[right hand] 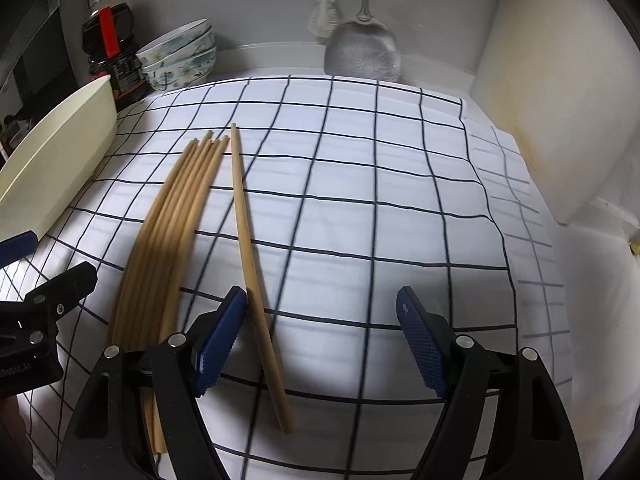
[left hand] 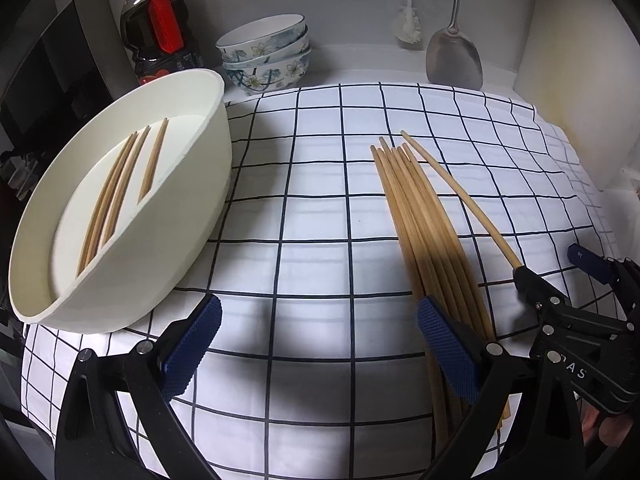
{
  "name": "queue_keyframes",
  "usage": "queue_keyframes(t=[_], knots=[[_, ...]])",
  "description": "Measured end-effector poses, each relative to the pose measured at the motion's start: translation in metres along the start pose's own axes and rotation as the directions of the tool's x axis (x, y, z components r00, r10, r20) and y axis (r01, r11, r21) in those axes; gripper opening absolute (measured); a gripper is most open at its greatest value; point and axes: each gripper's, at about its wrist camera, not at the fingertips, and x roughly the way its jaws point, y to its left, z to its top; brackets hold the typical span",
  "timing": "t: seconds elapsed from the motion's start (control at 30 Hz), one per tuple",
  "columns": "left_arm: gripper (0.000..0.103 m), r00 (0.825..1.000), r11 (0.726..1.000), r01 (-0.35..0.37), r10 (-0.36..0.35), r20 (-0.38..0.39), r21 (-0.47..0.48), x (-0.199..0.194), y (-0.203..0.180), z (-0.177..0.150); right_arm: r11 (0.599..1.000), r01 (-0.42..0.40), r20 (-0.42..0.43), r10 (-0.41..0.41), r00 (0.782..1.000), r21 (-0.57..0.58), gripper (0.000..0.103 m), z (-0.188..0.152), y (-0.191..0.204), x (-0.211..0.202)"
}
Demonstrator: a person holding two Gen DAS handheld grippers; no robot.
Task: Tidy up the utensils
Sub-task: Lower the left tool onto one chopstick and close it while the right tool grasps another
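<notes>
Only the left wrist view looks into the cream oval holder (left hand: 120, 216) at far left on the checked cloth (left hand: 320, 184) over the table, where four chopsticks (left hand: 116, 192) lie in its slots, long axes running near to far; the right wrist view catches just its outer wall. The left gripper (left hand: 320, 344) hangs wide open over bare cloth with nothing between its fingers (left hand: 192, 344). Right of it, the bundle of chopsticks (left hand: 424, 224) lies lengthwise, tips far, near ends hidden under the gripper. The single chopstick (right hand: 248, 240) sits just beside the bundle on the right, tip far; only the right wrist view shows its near end. It lies between the spread fingers (right hand: 220, 336) of the right gripper (right hand: 320, 340), close to the left one, which do not clamp it.
</notes>
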Motion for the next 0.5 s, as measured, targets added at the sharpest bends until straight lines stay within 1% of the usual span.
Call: queue_keyframes(t=[0.2, 0.3, 0.5], knots=[[0.097, 1.000, 1.000, 0.018, -0.018, 0.006, 0.013, 0.003, -0.010, 0.002, 1.000, -0.004, 0.002, 0.004, 1.000, 0.019, 0.074, -0.001, -0.005, 0.000], [0.097, 1.000, 0.999, 0.006, -0.006, -0.001, 0.037, 0.012, -0.016, 0.002, 1.000, -0.006, 0.003, 0.006, 1.000, 0.020, 0.074, -0.001, -0.004, 0.001], [0.097, 1.000, 1.000, 0.002, -0.002, 0.002, 0.026, 0.014, -0.009, -0.001, 1.000, -0.014, 0.005, 0.014, 1.000, 0.021, 0.074, 0.000, -0.001, 0.001]])
